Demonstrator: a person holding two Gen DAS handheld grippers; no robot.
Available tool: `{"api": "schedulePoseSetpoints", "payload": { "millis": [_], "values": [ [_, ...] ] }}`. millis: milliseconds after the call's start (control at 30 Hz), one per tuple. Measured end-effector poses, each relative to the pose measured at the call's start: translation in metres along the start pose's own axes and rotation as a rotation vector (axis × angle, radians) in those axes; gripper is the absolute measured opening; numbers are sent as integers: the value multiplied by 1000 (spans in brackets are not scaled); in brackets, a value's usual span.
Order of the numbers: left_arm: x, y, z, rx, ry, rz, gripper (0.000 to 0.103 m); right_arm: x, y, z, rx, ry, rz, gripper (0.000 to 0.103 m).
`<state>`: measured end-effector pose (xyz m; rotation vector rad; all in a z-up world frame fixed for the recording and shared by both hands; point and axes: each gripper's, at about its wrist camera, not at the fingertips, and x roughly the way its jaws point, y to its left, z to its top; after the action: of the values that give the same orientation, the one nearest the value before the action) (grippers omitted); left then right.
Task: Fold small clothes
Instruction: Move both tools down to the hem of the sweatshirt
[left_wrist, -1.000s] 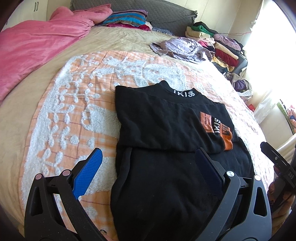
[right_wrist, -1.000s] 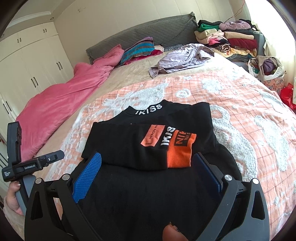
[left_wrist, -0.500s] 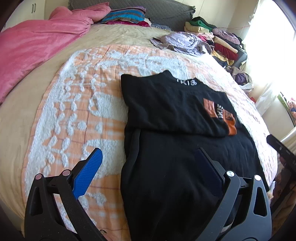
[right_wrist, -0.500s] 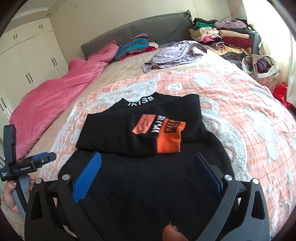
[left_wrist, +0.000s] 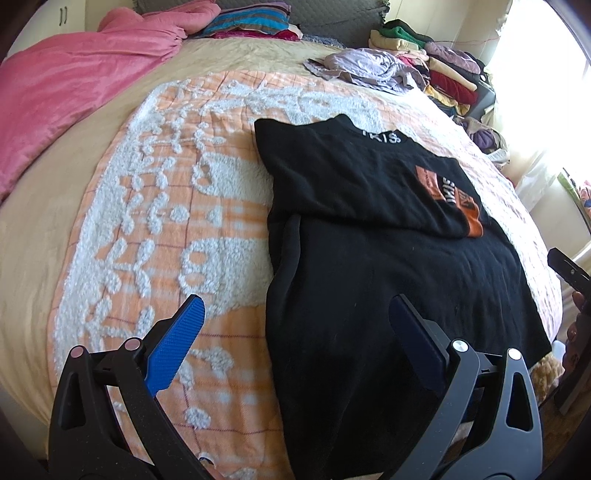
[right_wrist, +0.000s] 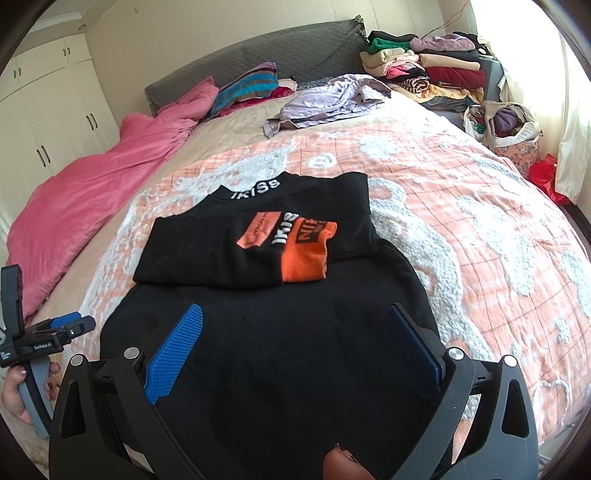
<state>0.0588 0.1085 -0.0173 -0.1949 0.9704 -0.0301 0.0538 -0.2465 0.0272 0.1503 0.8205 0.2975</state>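
Black sweater (right_wrist: 273, 332) lies flat on the bedspread (right_wrist: 461, 221), filling the lower middle of the right wrist frame; in the left wrist frame it (left_wrist: 369, 280) runs from the centre down toward the lower right. Its sleeves are folded across the chest, and an orange cuff (right_wrist: 306, 254) with white lettering lies on top, just below the collar (right_wrist: 255, 190), which also carries white letters. The hem end is nearest the cameras.

The left gripper (left_wrist: 295, 325) hangs above the left edge of the sweater, fingers spread wide and holding nothing: its blue left finger (left_wrist: 173, 350) is over the orange and white bedspread (left_wrist: 166, 206), its right finger over the black cloth. It also shows at the lower left edge of the right wrist frame (right_wrist: 55, 332), with a hand (right_wrist: 18, 395) around its handle.

The right gripper (right_wrist: 295, 328) is likewise wide apart and empty, both fingers over the lower body of the sweater. Whether either pair touches the cloth cannot be told.

A pink quilt (right_wrist: 92, 195) lies bunched at the left of the bed. A lilac garment (right_wrist: 325, 99) lies crumpled near the grey headboard (right_wrist: 295, 48), and striped pillows (right_wrist: 247, 88) lean beside it. A stack of folded clothes (right_wrist: 424, 70) fills the upper right, with a bag of clothes (right_wrist: 502, 122) below it. White cupboards (right_wrist: 48, 110) stand at the upper left.
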Motion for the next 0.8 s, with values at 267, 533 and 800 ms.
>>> {"api": "schedulePoseSetpoints", "payload": {
  "millis": [267, 533, 800],
  "values": [
    [2, 10, -17, 1, 31, 21, 94, -2, -11, -15, 12, 35, -24, 99],
    [4, 13, -35, 9, 59, 21, 93, -5, -26, -29, 40, 64, -59, 99],
    [3, 18, -52, -1, 87, -9, 93, -6, -37, -43, 45, 95, -92, 99]
  ]
}}
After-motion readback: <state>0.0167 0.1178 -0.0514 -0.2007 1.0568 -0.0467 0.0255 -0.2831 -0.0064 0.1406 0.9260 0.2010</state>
